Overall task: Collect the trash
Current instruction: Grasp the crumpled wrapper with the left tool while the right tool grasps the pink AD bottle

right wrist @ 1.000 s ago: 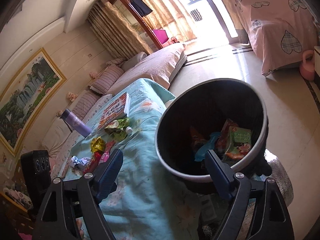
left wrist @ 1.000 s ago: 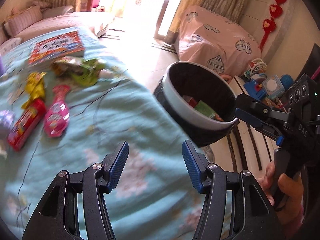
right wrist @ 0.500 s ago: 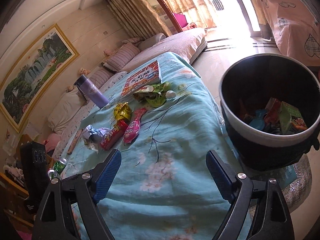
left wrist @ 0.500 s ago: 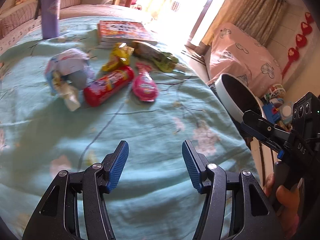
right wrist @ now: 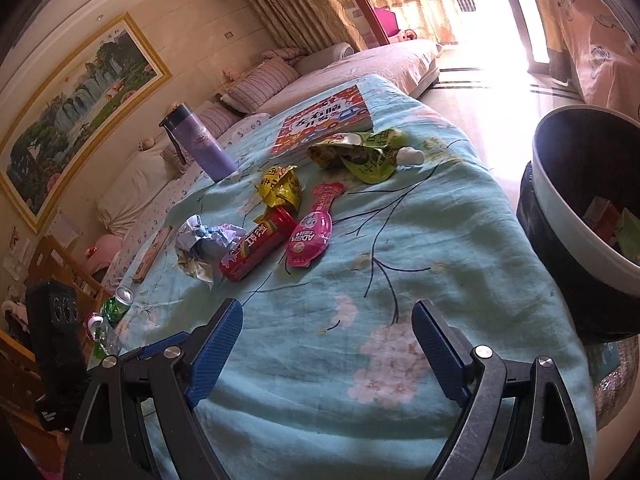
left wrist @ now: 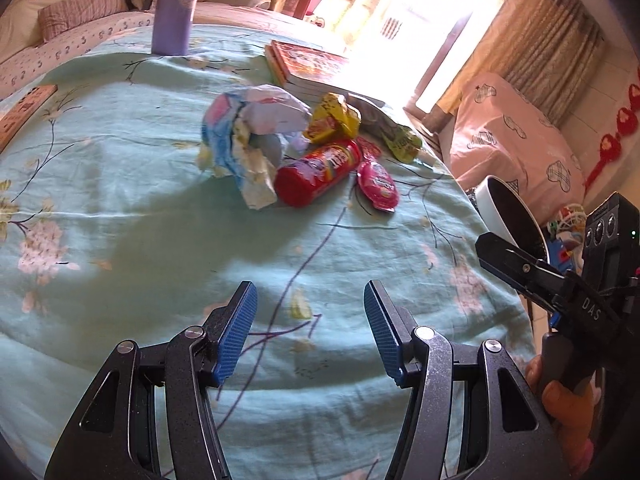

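Trash lies in a cluster on the teal flowered cloth: a crumpled white-blue wrapper (left wrist: 252, 136) (right wrist: 204, 240), a red tube (left wrist: 318, 172) (right wrist: 256, 250), a pink pouch (left wrist: 378, 186) (right wrist: 312, 232), a yellow wrapper (left wrist: 332, 120) (right wrist: 280, 188) and a green pouch (left wrist: 400, 140) (right wrist: 360, 152). A black bin with a white rim (right wrist: 580, 220) (left wrist: 508, 212) stands at the table's right edge with trash inside. My left gripper (left wrist: 308, 328) is open and empty, short of the cluster. My right gripper (right wrist: 326, 344) is open and empty, left of the bin.
A purple bottle (left wrist: 176, 4) (right wrist: 200, 144) and a picture book (left wrist: 312, 64) (right wrist: 324, 120) stand behind the trash. Green cans (right wrist: 116, 308) sit at the table's left edge. A pink-covered armchair (left wrist: 516, 148) and sofas surround the table.
Both grippers have swung away from the bin toward the table. The trash cluster has come nearer and more central in both views. Both stay open.
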Demonstrator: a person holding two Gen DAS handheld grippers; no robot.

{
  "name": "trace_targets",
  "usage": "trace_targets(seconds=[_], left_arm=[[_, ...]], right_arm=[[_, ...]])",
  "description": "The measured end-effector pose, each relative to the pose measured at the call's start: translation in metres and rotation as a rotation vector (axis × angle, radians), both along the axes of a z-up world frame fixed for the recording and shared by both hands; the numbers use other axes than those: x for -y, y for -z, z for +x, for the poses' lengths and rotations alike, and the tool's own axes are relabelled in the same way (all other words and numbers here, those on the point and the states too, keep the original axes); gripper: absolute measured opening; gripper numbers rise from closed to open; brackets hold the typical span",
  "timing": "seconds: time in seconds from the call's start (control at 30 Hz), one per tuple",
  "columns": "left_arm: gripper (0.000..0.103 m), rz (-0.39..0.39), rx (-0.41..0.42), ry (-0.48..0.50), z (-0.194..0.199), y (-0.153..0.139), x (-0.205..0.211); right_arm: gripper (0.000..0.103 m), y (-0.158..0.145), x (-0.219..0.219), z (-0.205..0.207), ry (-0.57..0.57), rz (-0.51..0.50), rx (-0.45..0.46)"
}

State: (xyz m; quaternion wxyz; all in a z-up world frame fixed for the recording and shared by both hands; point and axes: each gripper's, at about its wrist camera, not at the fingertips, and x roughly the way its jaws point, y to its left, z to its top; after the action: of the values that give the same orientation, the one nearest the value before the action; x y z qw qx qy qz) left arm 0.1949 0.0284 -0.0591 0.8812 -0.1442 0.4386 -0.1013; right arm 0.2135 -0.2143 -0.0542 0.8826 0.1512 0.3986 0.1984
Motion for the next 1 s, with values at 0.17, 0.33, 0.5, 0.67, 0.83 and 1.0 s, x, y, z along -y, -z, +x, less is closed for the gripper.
trace_targets(seconds=[0.17,0.33,0.5,0.67,0.83,1.0], left_arm=[[0.056,0.0,0.012,-0.038,0.007,-0.004,-0.015],[0.056,0.023,0.039,-0.068,0.023,-0.013,-0.027],[0.062,0.063,0.072,-0.091,0.05,-0.021,-0.036],[0.061,0.101,0.078,-0.085,0.08,-0.016,-0.038],[0.029,0.112,0.063,-0.045,0.09,-0.006,-0.034],[0.021,0.114,0.094,-0.04,0.075,-0.015,-0.031]], right_arm=[[0.087,0.002,-0.019,0.012,-0.026,-0.032,0.003],[0.073,0.004,-0.037,0.031,-0.038,-0.08,-0.002],[0.073,0.009,-0.056,0.058,-0.036,-0.138,-0.013],[0.07,0.018,-0.073,0.081,-0.038,-0.215,-0.034],[0.047,0.022,-0.078,0.083,-0.042,-0.273,-0.025],[0.043,0.017,-0.06,0.071,-0.032,-0.21,-0.017]])
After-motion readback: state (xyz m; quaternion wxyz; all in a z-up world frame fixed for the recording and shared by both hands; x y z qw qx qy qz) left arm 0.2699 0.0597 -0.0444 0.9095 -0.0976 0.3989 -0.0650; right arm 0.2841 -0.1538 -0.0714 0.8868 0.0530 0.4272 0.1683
